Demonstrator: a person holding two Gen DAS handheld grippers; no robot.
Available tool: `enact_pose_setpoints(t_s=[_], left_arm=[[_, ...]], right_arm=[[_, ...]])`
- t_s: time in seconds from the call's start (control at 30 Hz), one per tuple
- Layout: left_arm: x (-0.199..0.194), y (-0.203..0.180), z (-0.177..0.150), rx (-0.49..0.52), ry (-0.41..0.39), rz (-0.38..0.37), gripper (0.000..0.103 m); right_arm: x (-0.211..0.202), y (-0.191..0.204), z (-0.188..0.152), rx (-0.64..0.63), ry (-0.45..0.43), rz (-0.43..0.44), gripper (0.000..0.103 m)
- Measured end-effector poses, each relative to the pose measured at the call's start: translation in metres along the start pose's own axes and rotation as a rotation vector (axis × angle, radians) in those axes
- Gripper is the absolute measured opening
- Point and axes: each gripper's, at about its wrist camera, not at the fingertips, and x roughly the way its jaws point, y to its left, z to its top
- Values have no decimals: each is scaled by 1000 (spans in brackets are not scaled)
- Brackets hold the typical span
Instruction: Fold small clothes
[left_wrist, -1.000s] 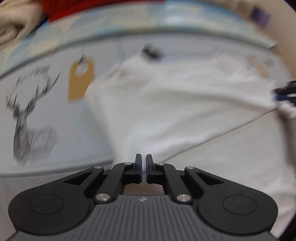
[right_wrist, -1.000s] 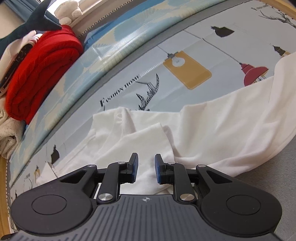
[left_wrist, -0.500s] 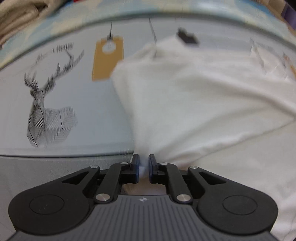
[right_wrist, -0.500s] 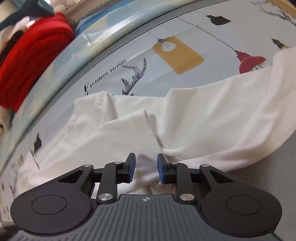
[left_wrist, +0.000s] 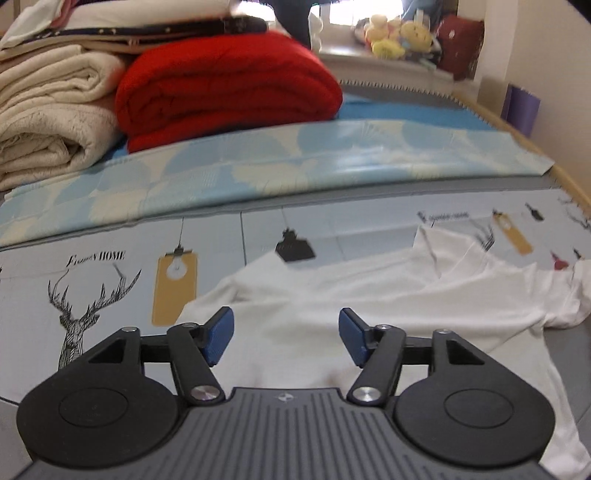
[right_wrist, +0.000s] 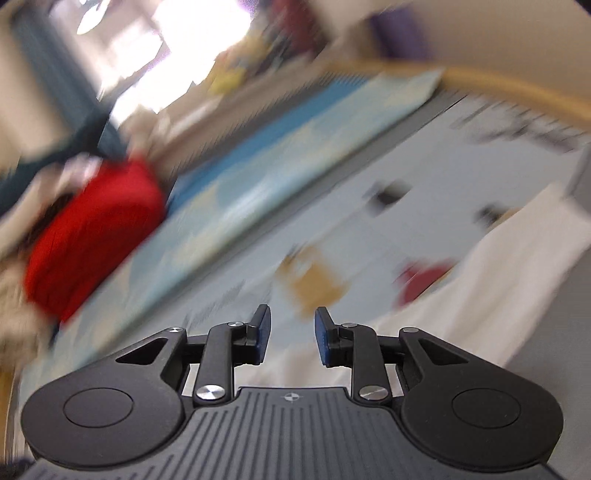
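Note:
A small white garment (left_wrist: 369, 306) lies spread on the printed sheet (left_wrist: 122, 266), folded over itself, its edge running up to the right. My left gripper (left_wrist: 286, 336) hovers above its near part; the jaws are opening and stand wide, with no cloth pinched between the blue pads (left_wrist: 219, 334). In the blurred right wrist view my right gripper (right_wrist: 291, 334) holds its jaws a little apart with nothing between them. The white garment (right_wrist: 491, 291) shows there to the right and below the fingers.
A folded red blanket (left_wrist: 225, 88) and cream blankets (left_wrist: 48, 122) are stacked at the back left. A pale blue patterned mat (left_wrist: 295, 158) runs across behind the sheet. Stuffed toys (left_wrist: 399, 37) sit on the far sill. A wooden edge (right_wrist: 498, 85) bounds the right side.
My left gripper has spread its jaws, let go of the cloth and lifted, tipping up toward the blankets. My right gripper has swung away from the cloth fold, its view now blurred.

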Motion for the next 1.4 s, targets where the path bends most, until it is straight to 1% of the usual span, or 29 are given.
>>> enact_pose_setpoints(t_s=[0.07, 0.1, 0.17, 0.23, 0.3, 0.43, 0.53, 0.7, 0.77, 0.87, 0.93, 1.03, 1.1, 1.17, 1.27, 1.33, 1.4], left_arm=[[-1, -5, 1, 20, -5, -22, 79], [-2, -9, -2, 36, -3, -22, 80], [-1, -15, -4, 68, 1, 1, 80], [2, -18, -6, 79, 6, 18, 80], [5, -18, -6, 73, 13, 18, 80], [6, -19, -6, 70, 10, 24, 80], [9, -21, -9, 82, 15, 32, 80], [9, -20, -13, 92, 17, 46, 80], [7, -18, -13, 96, 7, 47, 80], [4, -14, -11, 83, -8, 52, 80], [3, -10, -9, 67, -11, 49, 80], [-2, -3, -7, 55, -16, 52, 80], [-4, 3, -5, 44, -15, 69, 80], [-4, 13, -3, 19, -5, 96, 80], [-5, 37, -1, -58, 10, 137, 80], [-6, 57, 1, -128, 27, 153, 80], [-9, 75, 2, -200, 43, 161, 80]], right_arm=[[-16, -39, 21, 92, -90, -58, 28], [-24, -60, 29, 137, -129, -92, 28], [-33, -100, 40, 220, -181, -174, 27], [-38, -136, 43, 308, -195, -240, 21], [-36, -169, 42, 406, -189, -272, 21], [-17, -217, 26, 559, -142, -243, 22], [5, -237, 16, 626, -111, -204, 24], [39, -247, 8, 658, -75, -202, 27], [46, -246, 4, 681, -85, -189, 25], [52, -239, 8, 673, -104, -217, 22], [54, -234, 7, 665, -115, -241, 6], [48, -217, 11, 607, -164, -295, 5], [43, -196, 18, 551, -200, -305, 5], [37, -162, 28, 455, -233, -287, 5], [24, -93, 38, 247, -273, -238, 5], [16, -37, 38, 114, -277, -165, 5], [8, 24, 29, 15, -261, -29, 5]])
